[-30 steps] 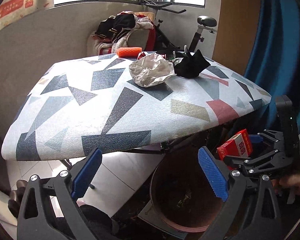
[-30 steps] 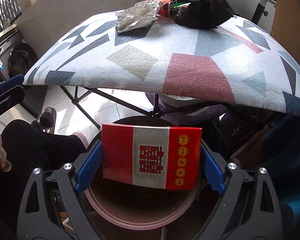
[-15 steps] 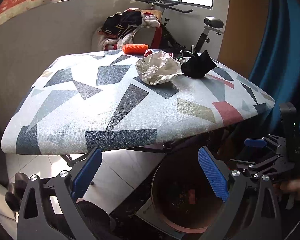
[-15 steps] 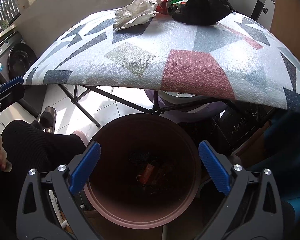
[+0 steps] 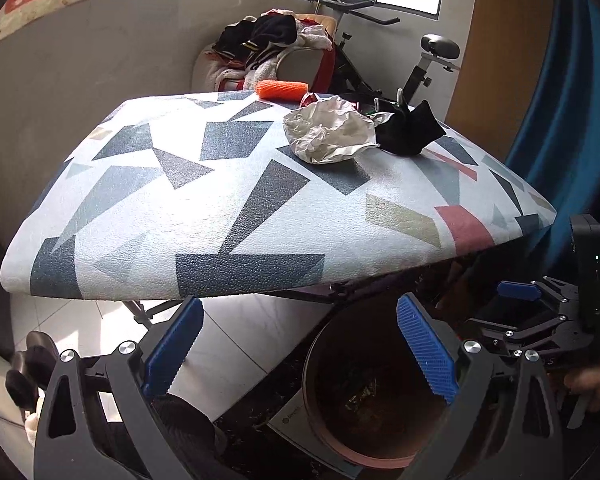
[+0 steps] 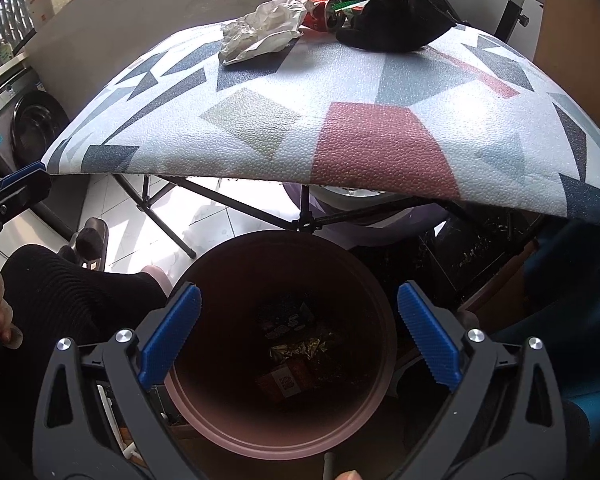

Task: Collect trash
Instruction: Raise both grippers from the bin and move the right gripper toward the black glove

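Note:
My right gripper (image 6: 296,332) hangs open over the brown round bin (image 6: 228,432), nothing between its blue pads. A red box (image 6: 286,380) lies at the bottom of the bin among dark wrappers. My left gripper (image 5: 300,344) is open and empty too, low beside the bin (image 5: 320,420) and below the table's front edge. The right gripper (image 5: 512,308) shows at the right of the left wrist view, held by a hand. On the far side of the patterned table (image 5: 220,208) lie a crumpled white paper (image 5: 328,132), a black cloth (image 5: 408,128) and an orange roll (image 5: 282,89).
A red can (image 6: 328,16) lies behind the paper. The table's folding legs (image 6: 180,220) stand just behind the bin. A person's black-clad leg (image 6: 60,292) is to the left, a washing machine (image 6: 28,128) farther left, an exercise bike (image 5: 432,60) and a clothes pile behind.
The red box that sat between the right gripper's pads has dropped into the bin. The right jaws opened a little wider. The left gripper barely shifted.

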{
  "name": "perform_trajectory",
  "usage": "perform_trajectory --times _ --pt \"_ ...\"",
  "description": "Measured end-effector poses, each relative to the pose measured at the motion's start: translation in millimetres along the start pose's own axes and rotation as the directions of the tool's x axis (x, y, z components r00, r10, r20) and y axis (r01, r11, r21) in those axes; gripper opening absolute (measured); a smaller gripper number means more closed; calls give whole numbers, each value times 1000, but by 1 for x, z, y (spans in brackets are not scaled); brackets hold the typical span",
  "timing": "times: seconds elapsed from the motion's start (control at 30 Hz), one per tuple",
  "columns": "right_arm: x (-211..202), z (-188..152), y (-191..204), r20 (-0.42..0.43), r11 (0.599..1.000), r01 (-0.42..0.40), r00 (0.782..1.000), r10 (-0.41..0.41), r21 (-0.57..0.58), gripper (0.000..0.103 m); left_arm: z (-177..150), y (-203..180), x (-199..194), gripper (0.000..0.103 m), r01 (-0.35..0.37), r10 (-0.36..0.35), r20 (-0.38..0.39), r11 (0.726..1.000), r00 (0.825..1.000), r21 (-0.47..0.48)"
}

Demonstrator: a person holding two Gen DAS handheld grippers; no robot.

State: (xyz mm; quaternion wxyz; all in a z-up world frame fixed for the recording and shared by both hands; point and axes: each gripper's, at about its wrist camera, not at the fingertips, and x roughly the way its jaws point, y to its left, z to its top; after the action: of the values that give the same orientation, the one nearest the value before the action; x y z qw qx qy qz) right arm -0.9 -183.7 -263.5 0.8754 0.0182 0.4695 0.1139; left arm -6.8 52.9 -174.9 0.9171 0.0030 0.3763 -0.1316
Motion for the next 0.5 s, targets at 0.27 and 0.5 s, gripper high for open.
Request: perform_trajectory --times 0.27,0.5 --pt "-1 1 -3 15 1000 11 1000 -11 9 97 0 -2 1 95 -16 16 0 1000 1000 10" --pt "-4 2 -3 29 1000 6 1000 -6 10 97 0 -8 3 97 -23 24 -9 999 1000 42"
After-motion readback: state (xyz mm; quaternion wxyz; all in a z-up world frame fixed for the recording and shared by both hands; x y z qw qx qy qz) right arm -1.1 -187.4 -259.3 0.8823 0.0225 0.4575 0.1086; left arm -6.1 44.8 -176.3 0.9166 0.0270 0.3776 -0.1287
